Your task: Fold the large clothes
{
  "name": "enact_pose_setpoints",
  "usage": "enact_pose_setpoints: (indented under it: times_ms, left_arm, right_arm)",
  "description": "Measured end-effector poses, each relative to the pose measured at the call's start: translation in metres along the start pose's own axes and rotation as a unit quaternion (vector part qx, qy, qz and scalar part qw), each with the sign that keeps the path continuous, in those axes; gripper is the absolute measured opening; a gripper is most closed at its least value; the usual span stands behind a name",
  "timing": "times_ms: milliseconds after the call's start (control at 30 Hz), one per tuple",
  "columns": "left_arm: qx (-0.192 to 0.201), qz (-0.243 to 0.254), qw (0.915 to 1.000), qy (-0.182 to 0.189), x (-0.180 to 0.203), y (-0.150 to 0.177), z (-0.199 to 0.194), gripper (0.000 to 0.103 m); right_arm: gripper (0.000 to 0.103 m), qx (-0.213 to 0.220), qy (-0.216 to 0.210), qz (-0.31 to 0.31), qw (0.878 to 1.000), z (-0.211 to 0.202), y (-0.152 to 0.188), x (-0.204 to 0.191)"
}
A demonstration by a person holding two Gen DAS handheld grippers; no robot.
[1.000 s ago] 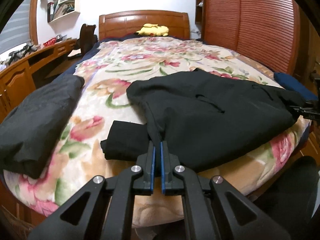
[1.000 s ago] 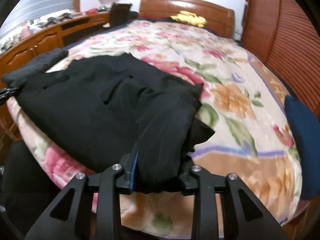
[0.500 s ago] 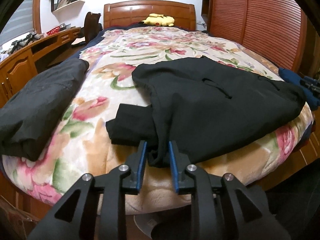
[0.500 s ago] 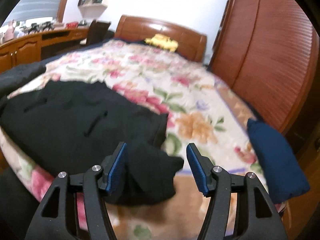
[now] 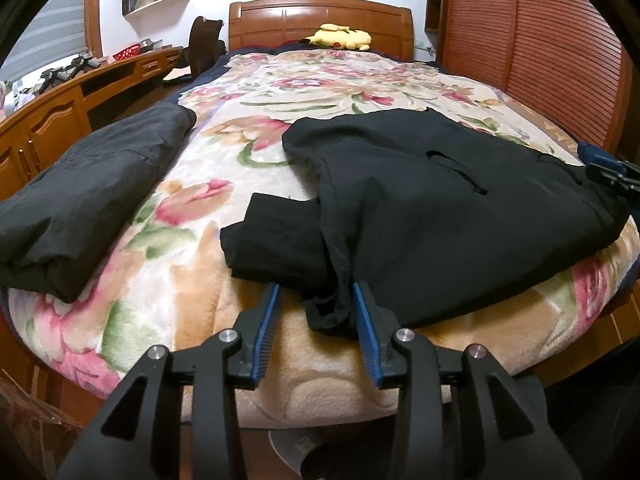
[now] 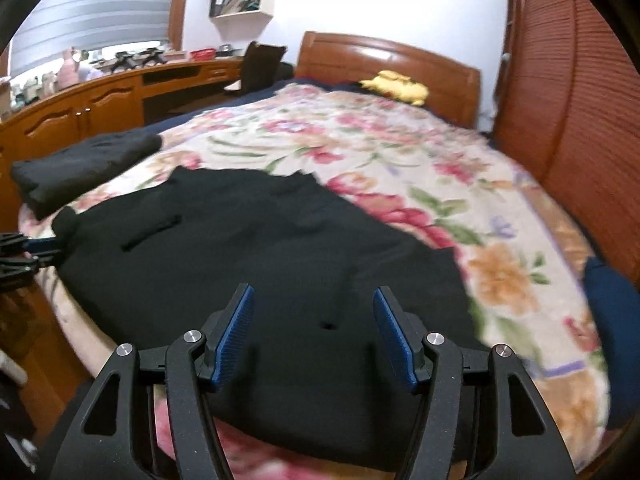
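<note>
A black garment (image 5: 440,208) lies folded across the foot of the bed, with a sleeve (image 5: 280,240) sticking out at its left. It also shows in the right wrist view (image 6: 260,264). My left gripper (image 5: 316,316) is open at the bed's near edge, its jaws on either side of a hanging corner of the garment without gripping it. My right gripper (image 6: 314,316) is open and empty just above the garment's right part. Its tip shows at the right edge of the left wrist view (image 5: 612,176).
A second dark folded garment (image 5: 80,196) lies at the bed's left edge. The bed has a floral blanket (image 5: 320,92), a yellow plush toy (image 5: 340,38) at the wooden headboard, and a blue cushion (image 6: 612,320) at the right. A wooden desk (image 6: 80,112) runs along the left, a slatted wardrobe (image 5: 540,52) along the right.
Both grippers were shut on the black garment a second ago. Both have opened and let it go. The right gripper has lifted and pulled back slightly.
</note>
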State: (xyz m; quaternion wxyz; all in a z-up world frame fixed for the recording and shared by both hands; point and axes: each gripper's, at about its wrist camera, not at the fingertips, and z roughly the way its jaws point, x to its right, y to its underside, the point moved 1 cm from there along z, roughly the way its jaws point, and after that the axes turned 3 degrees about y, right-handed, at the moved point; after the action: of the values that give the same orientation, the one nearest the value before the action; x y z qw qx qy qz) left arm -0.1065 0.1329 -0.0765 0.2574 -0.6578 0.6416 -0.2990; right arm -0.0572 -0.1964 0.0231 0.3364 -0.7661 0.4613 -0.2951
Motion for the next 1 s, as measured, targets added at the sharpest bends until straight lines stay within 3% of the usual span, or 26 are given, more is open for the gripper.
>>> enact_pose_setpoints:
  times_ms: [433, 867, 900, 1000]
  left_arm:
    - [-0.004, -0.018, 0.9998, 0.005, -0.003, -0.002, 0.007, 0.039]
    - [-0.013, -0.051, 0.9981, 0.033, -0.006, -0.015, 0.018, 0.039]
    - [-0.014, -0.047, 0.9982, 0.034, -0.003, -0.017, 0.019, 0.039]
    - [-0.007, -0.03, 0.9989, 0.036, 0.005, -0.024, 0.016, 0.024]
  right_arm:
    - [0.064, -0.073, -0.014, -0.008, 0.997, 0.056, 0.025, -0.026]
    - [0.064, -0.075, 0.0, -0.021, 0.997, 0.06, 0.028, -0.032]
    - [0.064, -0.075, 0.0, -0.023, 0.997, 0.06, 0.028, -0.032]
    - [0.064, -0.074, -0.003, -0.025, 0.997, 0.059, 0.028, -0.03]
